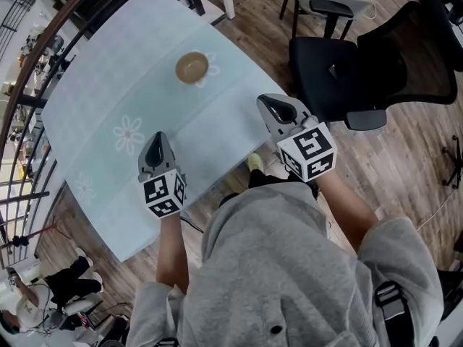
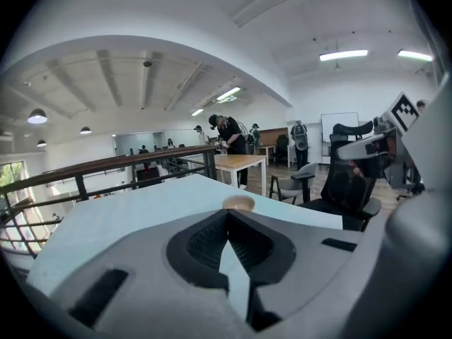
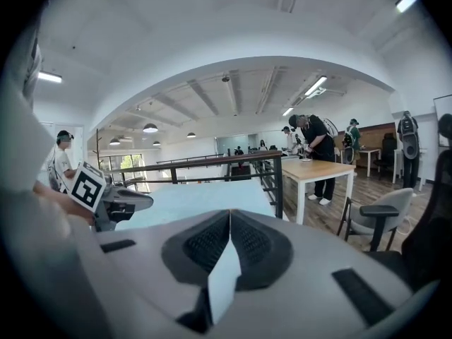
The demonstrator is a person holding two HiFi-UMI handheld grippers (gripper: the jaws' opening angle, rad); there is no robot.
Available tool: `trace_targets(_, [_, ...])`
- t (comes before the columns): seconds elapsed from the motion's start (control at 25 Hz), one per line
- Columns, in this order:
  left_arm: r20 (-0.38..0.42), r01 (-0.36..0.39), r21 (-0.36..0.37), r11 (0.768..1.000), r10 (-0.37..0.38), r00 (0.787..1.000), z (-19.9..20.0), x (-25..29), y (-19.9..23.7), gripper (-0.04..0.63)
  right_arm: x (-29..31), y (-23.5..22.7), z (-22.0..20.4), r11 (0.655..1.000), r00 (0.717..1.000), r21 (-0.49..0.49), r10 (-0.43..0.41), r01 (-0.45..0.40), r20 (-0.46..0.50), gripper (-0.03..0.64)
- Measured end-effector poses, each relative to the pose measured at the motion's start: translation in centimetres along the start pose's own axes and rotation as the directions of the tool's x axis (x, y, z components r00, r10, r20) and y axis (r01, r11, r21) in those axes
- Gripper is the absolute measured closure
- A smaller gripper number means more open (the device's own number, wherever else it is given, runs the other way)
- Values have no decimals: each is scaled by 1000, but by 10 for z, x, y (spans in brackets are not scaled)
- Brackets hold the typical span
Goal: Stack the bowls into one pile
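Bowl: tan, upright on the pale blue-green worktop, on the side away from the person. Seen from above it looks like a single rim; cannot tell how many are nested under it. A white flower print lies just beside it. Nothing touches it.

Left tool: over the near part of the worktop, well apart from the bowl, nose aimed toward it. Its own view shows the jaws pressed together with nothing between them. The bowl sits straight ahead, just beyond the tips. Marker cube at the rear, by the hand.

Right tool: by the worktop's right edge, also well apart from the bowl. Jaws pressed together, nothing held. Its cube faces up. Its view looks along a railing toward a wooden table where people stand.

Person in grey hoodie stands at the near edge, arms forward. A second flower print sits left of the left tool. Black office chair to the right on wood-plank floor. Dark railing runs along the far left.
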State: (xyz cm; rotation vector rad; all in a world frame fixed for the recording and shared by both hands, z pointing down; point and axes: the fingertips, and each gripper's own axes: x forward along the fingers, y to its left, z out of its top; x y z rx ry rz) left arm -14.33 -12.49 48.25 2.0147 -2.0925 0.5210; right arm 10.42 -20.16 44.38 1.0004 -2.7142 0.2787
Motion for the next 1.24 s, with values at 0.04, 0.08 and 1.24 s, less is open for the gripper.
trace_targets(0.04, [12, -21, -27, 999, 21, 1000, 0, -16, 2, 575, -3, 9, 2, 1000, 1000, 4, 7, -7, 9, 589])
trace_targets(0.08, [21, -38, -49, 998, 39, 999, -1, -31, 4, 575, -7, 19, 4, 1000, 1000, 3, 13, -13, 16, 589])
trace_targets(1.24, [115, -57, -87, 995, 67, 991, -40, -247, 0, 575, -117, 174, -16, 994, 1000, -110, 3, -1, 19, 589])
